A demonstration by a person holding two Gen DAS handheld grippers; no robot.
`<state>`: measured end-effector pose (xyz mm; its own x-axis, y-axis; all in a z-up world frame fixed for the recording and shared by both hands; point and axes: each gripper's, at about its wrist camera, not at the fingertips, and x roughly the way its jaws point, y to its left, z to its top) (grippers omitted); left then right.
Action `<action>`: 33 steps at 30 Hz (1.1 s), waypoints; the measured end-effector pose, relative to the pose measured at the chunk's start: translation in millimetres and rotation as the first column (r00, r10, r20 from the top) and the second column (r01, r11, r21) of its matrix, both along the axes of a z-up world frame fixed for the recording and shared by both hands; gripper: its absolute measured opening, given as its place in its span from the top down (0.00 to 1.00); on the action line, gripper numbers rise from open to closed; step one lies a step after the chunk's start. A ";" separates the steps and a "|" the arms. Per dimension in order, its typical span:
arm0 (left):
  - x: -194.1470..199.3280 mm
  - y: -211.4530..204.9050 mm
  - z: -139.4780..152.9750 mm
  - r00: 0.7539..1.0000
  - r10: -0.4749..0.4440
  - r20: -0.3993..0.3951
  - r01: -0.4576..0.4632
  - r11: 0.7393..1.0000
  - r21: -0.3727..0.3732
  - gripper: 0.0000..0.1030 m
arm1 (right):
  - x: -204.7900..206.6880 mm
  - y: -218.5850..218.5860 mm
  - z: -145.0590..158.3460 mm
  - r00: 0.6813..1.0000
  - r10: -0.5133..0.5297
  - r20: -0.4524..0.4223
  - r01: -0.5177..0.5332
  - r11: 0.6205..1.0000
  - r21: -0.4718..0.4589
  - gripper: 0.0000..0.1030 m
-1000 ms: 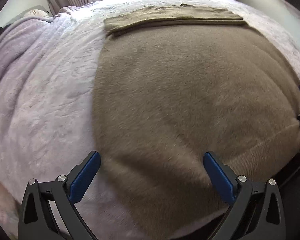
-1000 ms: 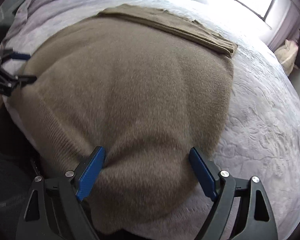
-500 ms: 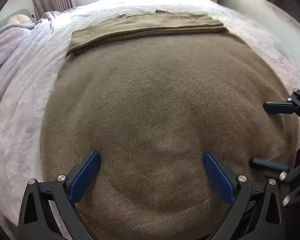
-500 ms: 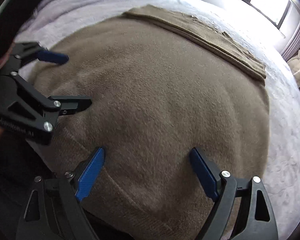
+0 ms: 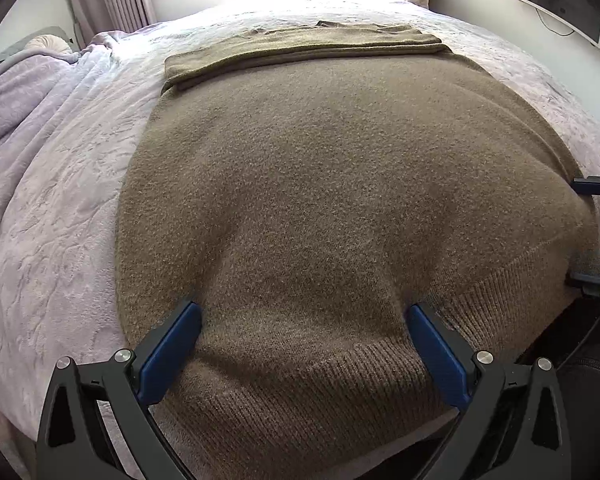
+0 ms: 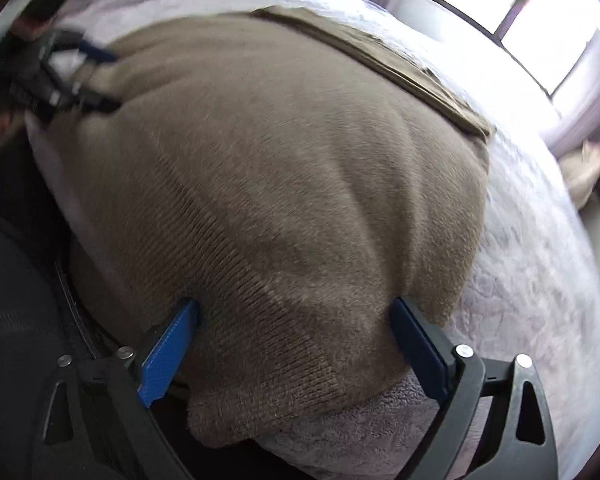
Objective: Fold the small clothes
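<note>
Left wrist view: my left gripper points steeply down at the near hem of the brown sweater, jaws spread wide, both blue pads dug into the knit with a soft hump of fabric bulging between them; nothing pinched. The ribbed hem band runs just under and toward me from the fingertips. The sweater lies flat on the lavender bedspread, stretching away ahead of the gripper; at its far end a folded strip of the same knit lies across it. The bedspread shows bare to the gripper's left. Far to its right, at the frame's edge, the blue-tipped fingers of my right gripper sit at the sweater's right edge, apart from each other. Right wrist view, blurred: my right gripper is also wide, its jaws having just been opening, pads resting against the sweater's near right corner with the knit between them but not clamped. Bedspread lies to this gripper's right and just below the corner. My left gripper shows far off to the upper left at the opposite edge, jaws parted.
</note>
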<state>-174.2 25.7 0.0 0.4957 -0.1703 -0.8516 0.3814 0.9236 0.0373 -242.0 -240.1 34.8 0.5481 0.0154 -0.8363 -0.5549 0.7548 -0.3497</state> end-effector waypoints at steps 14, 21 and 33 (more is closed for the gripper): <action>3.1 -4.0 -1.1 1.000 0.019 0.003 -0.020 1.000 0.020 0.00 | 86.6 74.5 83.4 0.999 0.029 -0.035 -0.028 0.998 0.050 0.05; 5.7 -1.9 5.8 1.000 0.019 -0.002 -0.019 1.000 0.021 0.00 | 176.4 80.3 30.5 0.909 -0.287 -0.303 0.352 0.916 0.190 0.02; 49.4 9.0 53.3 0.984 0.177 0.027 -0.176 0.984 -0.037 0.00 | 47.9 4.9 37.9 0.974 -0.148 -0.172 0.176 0.971 0.164 0.01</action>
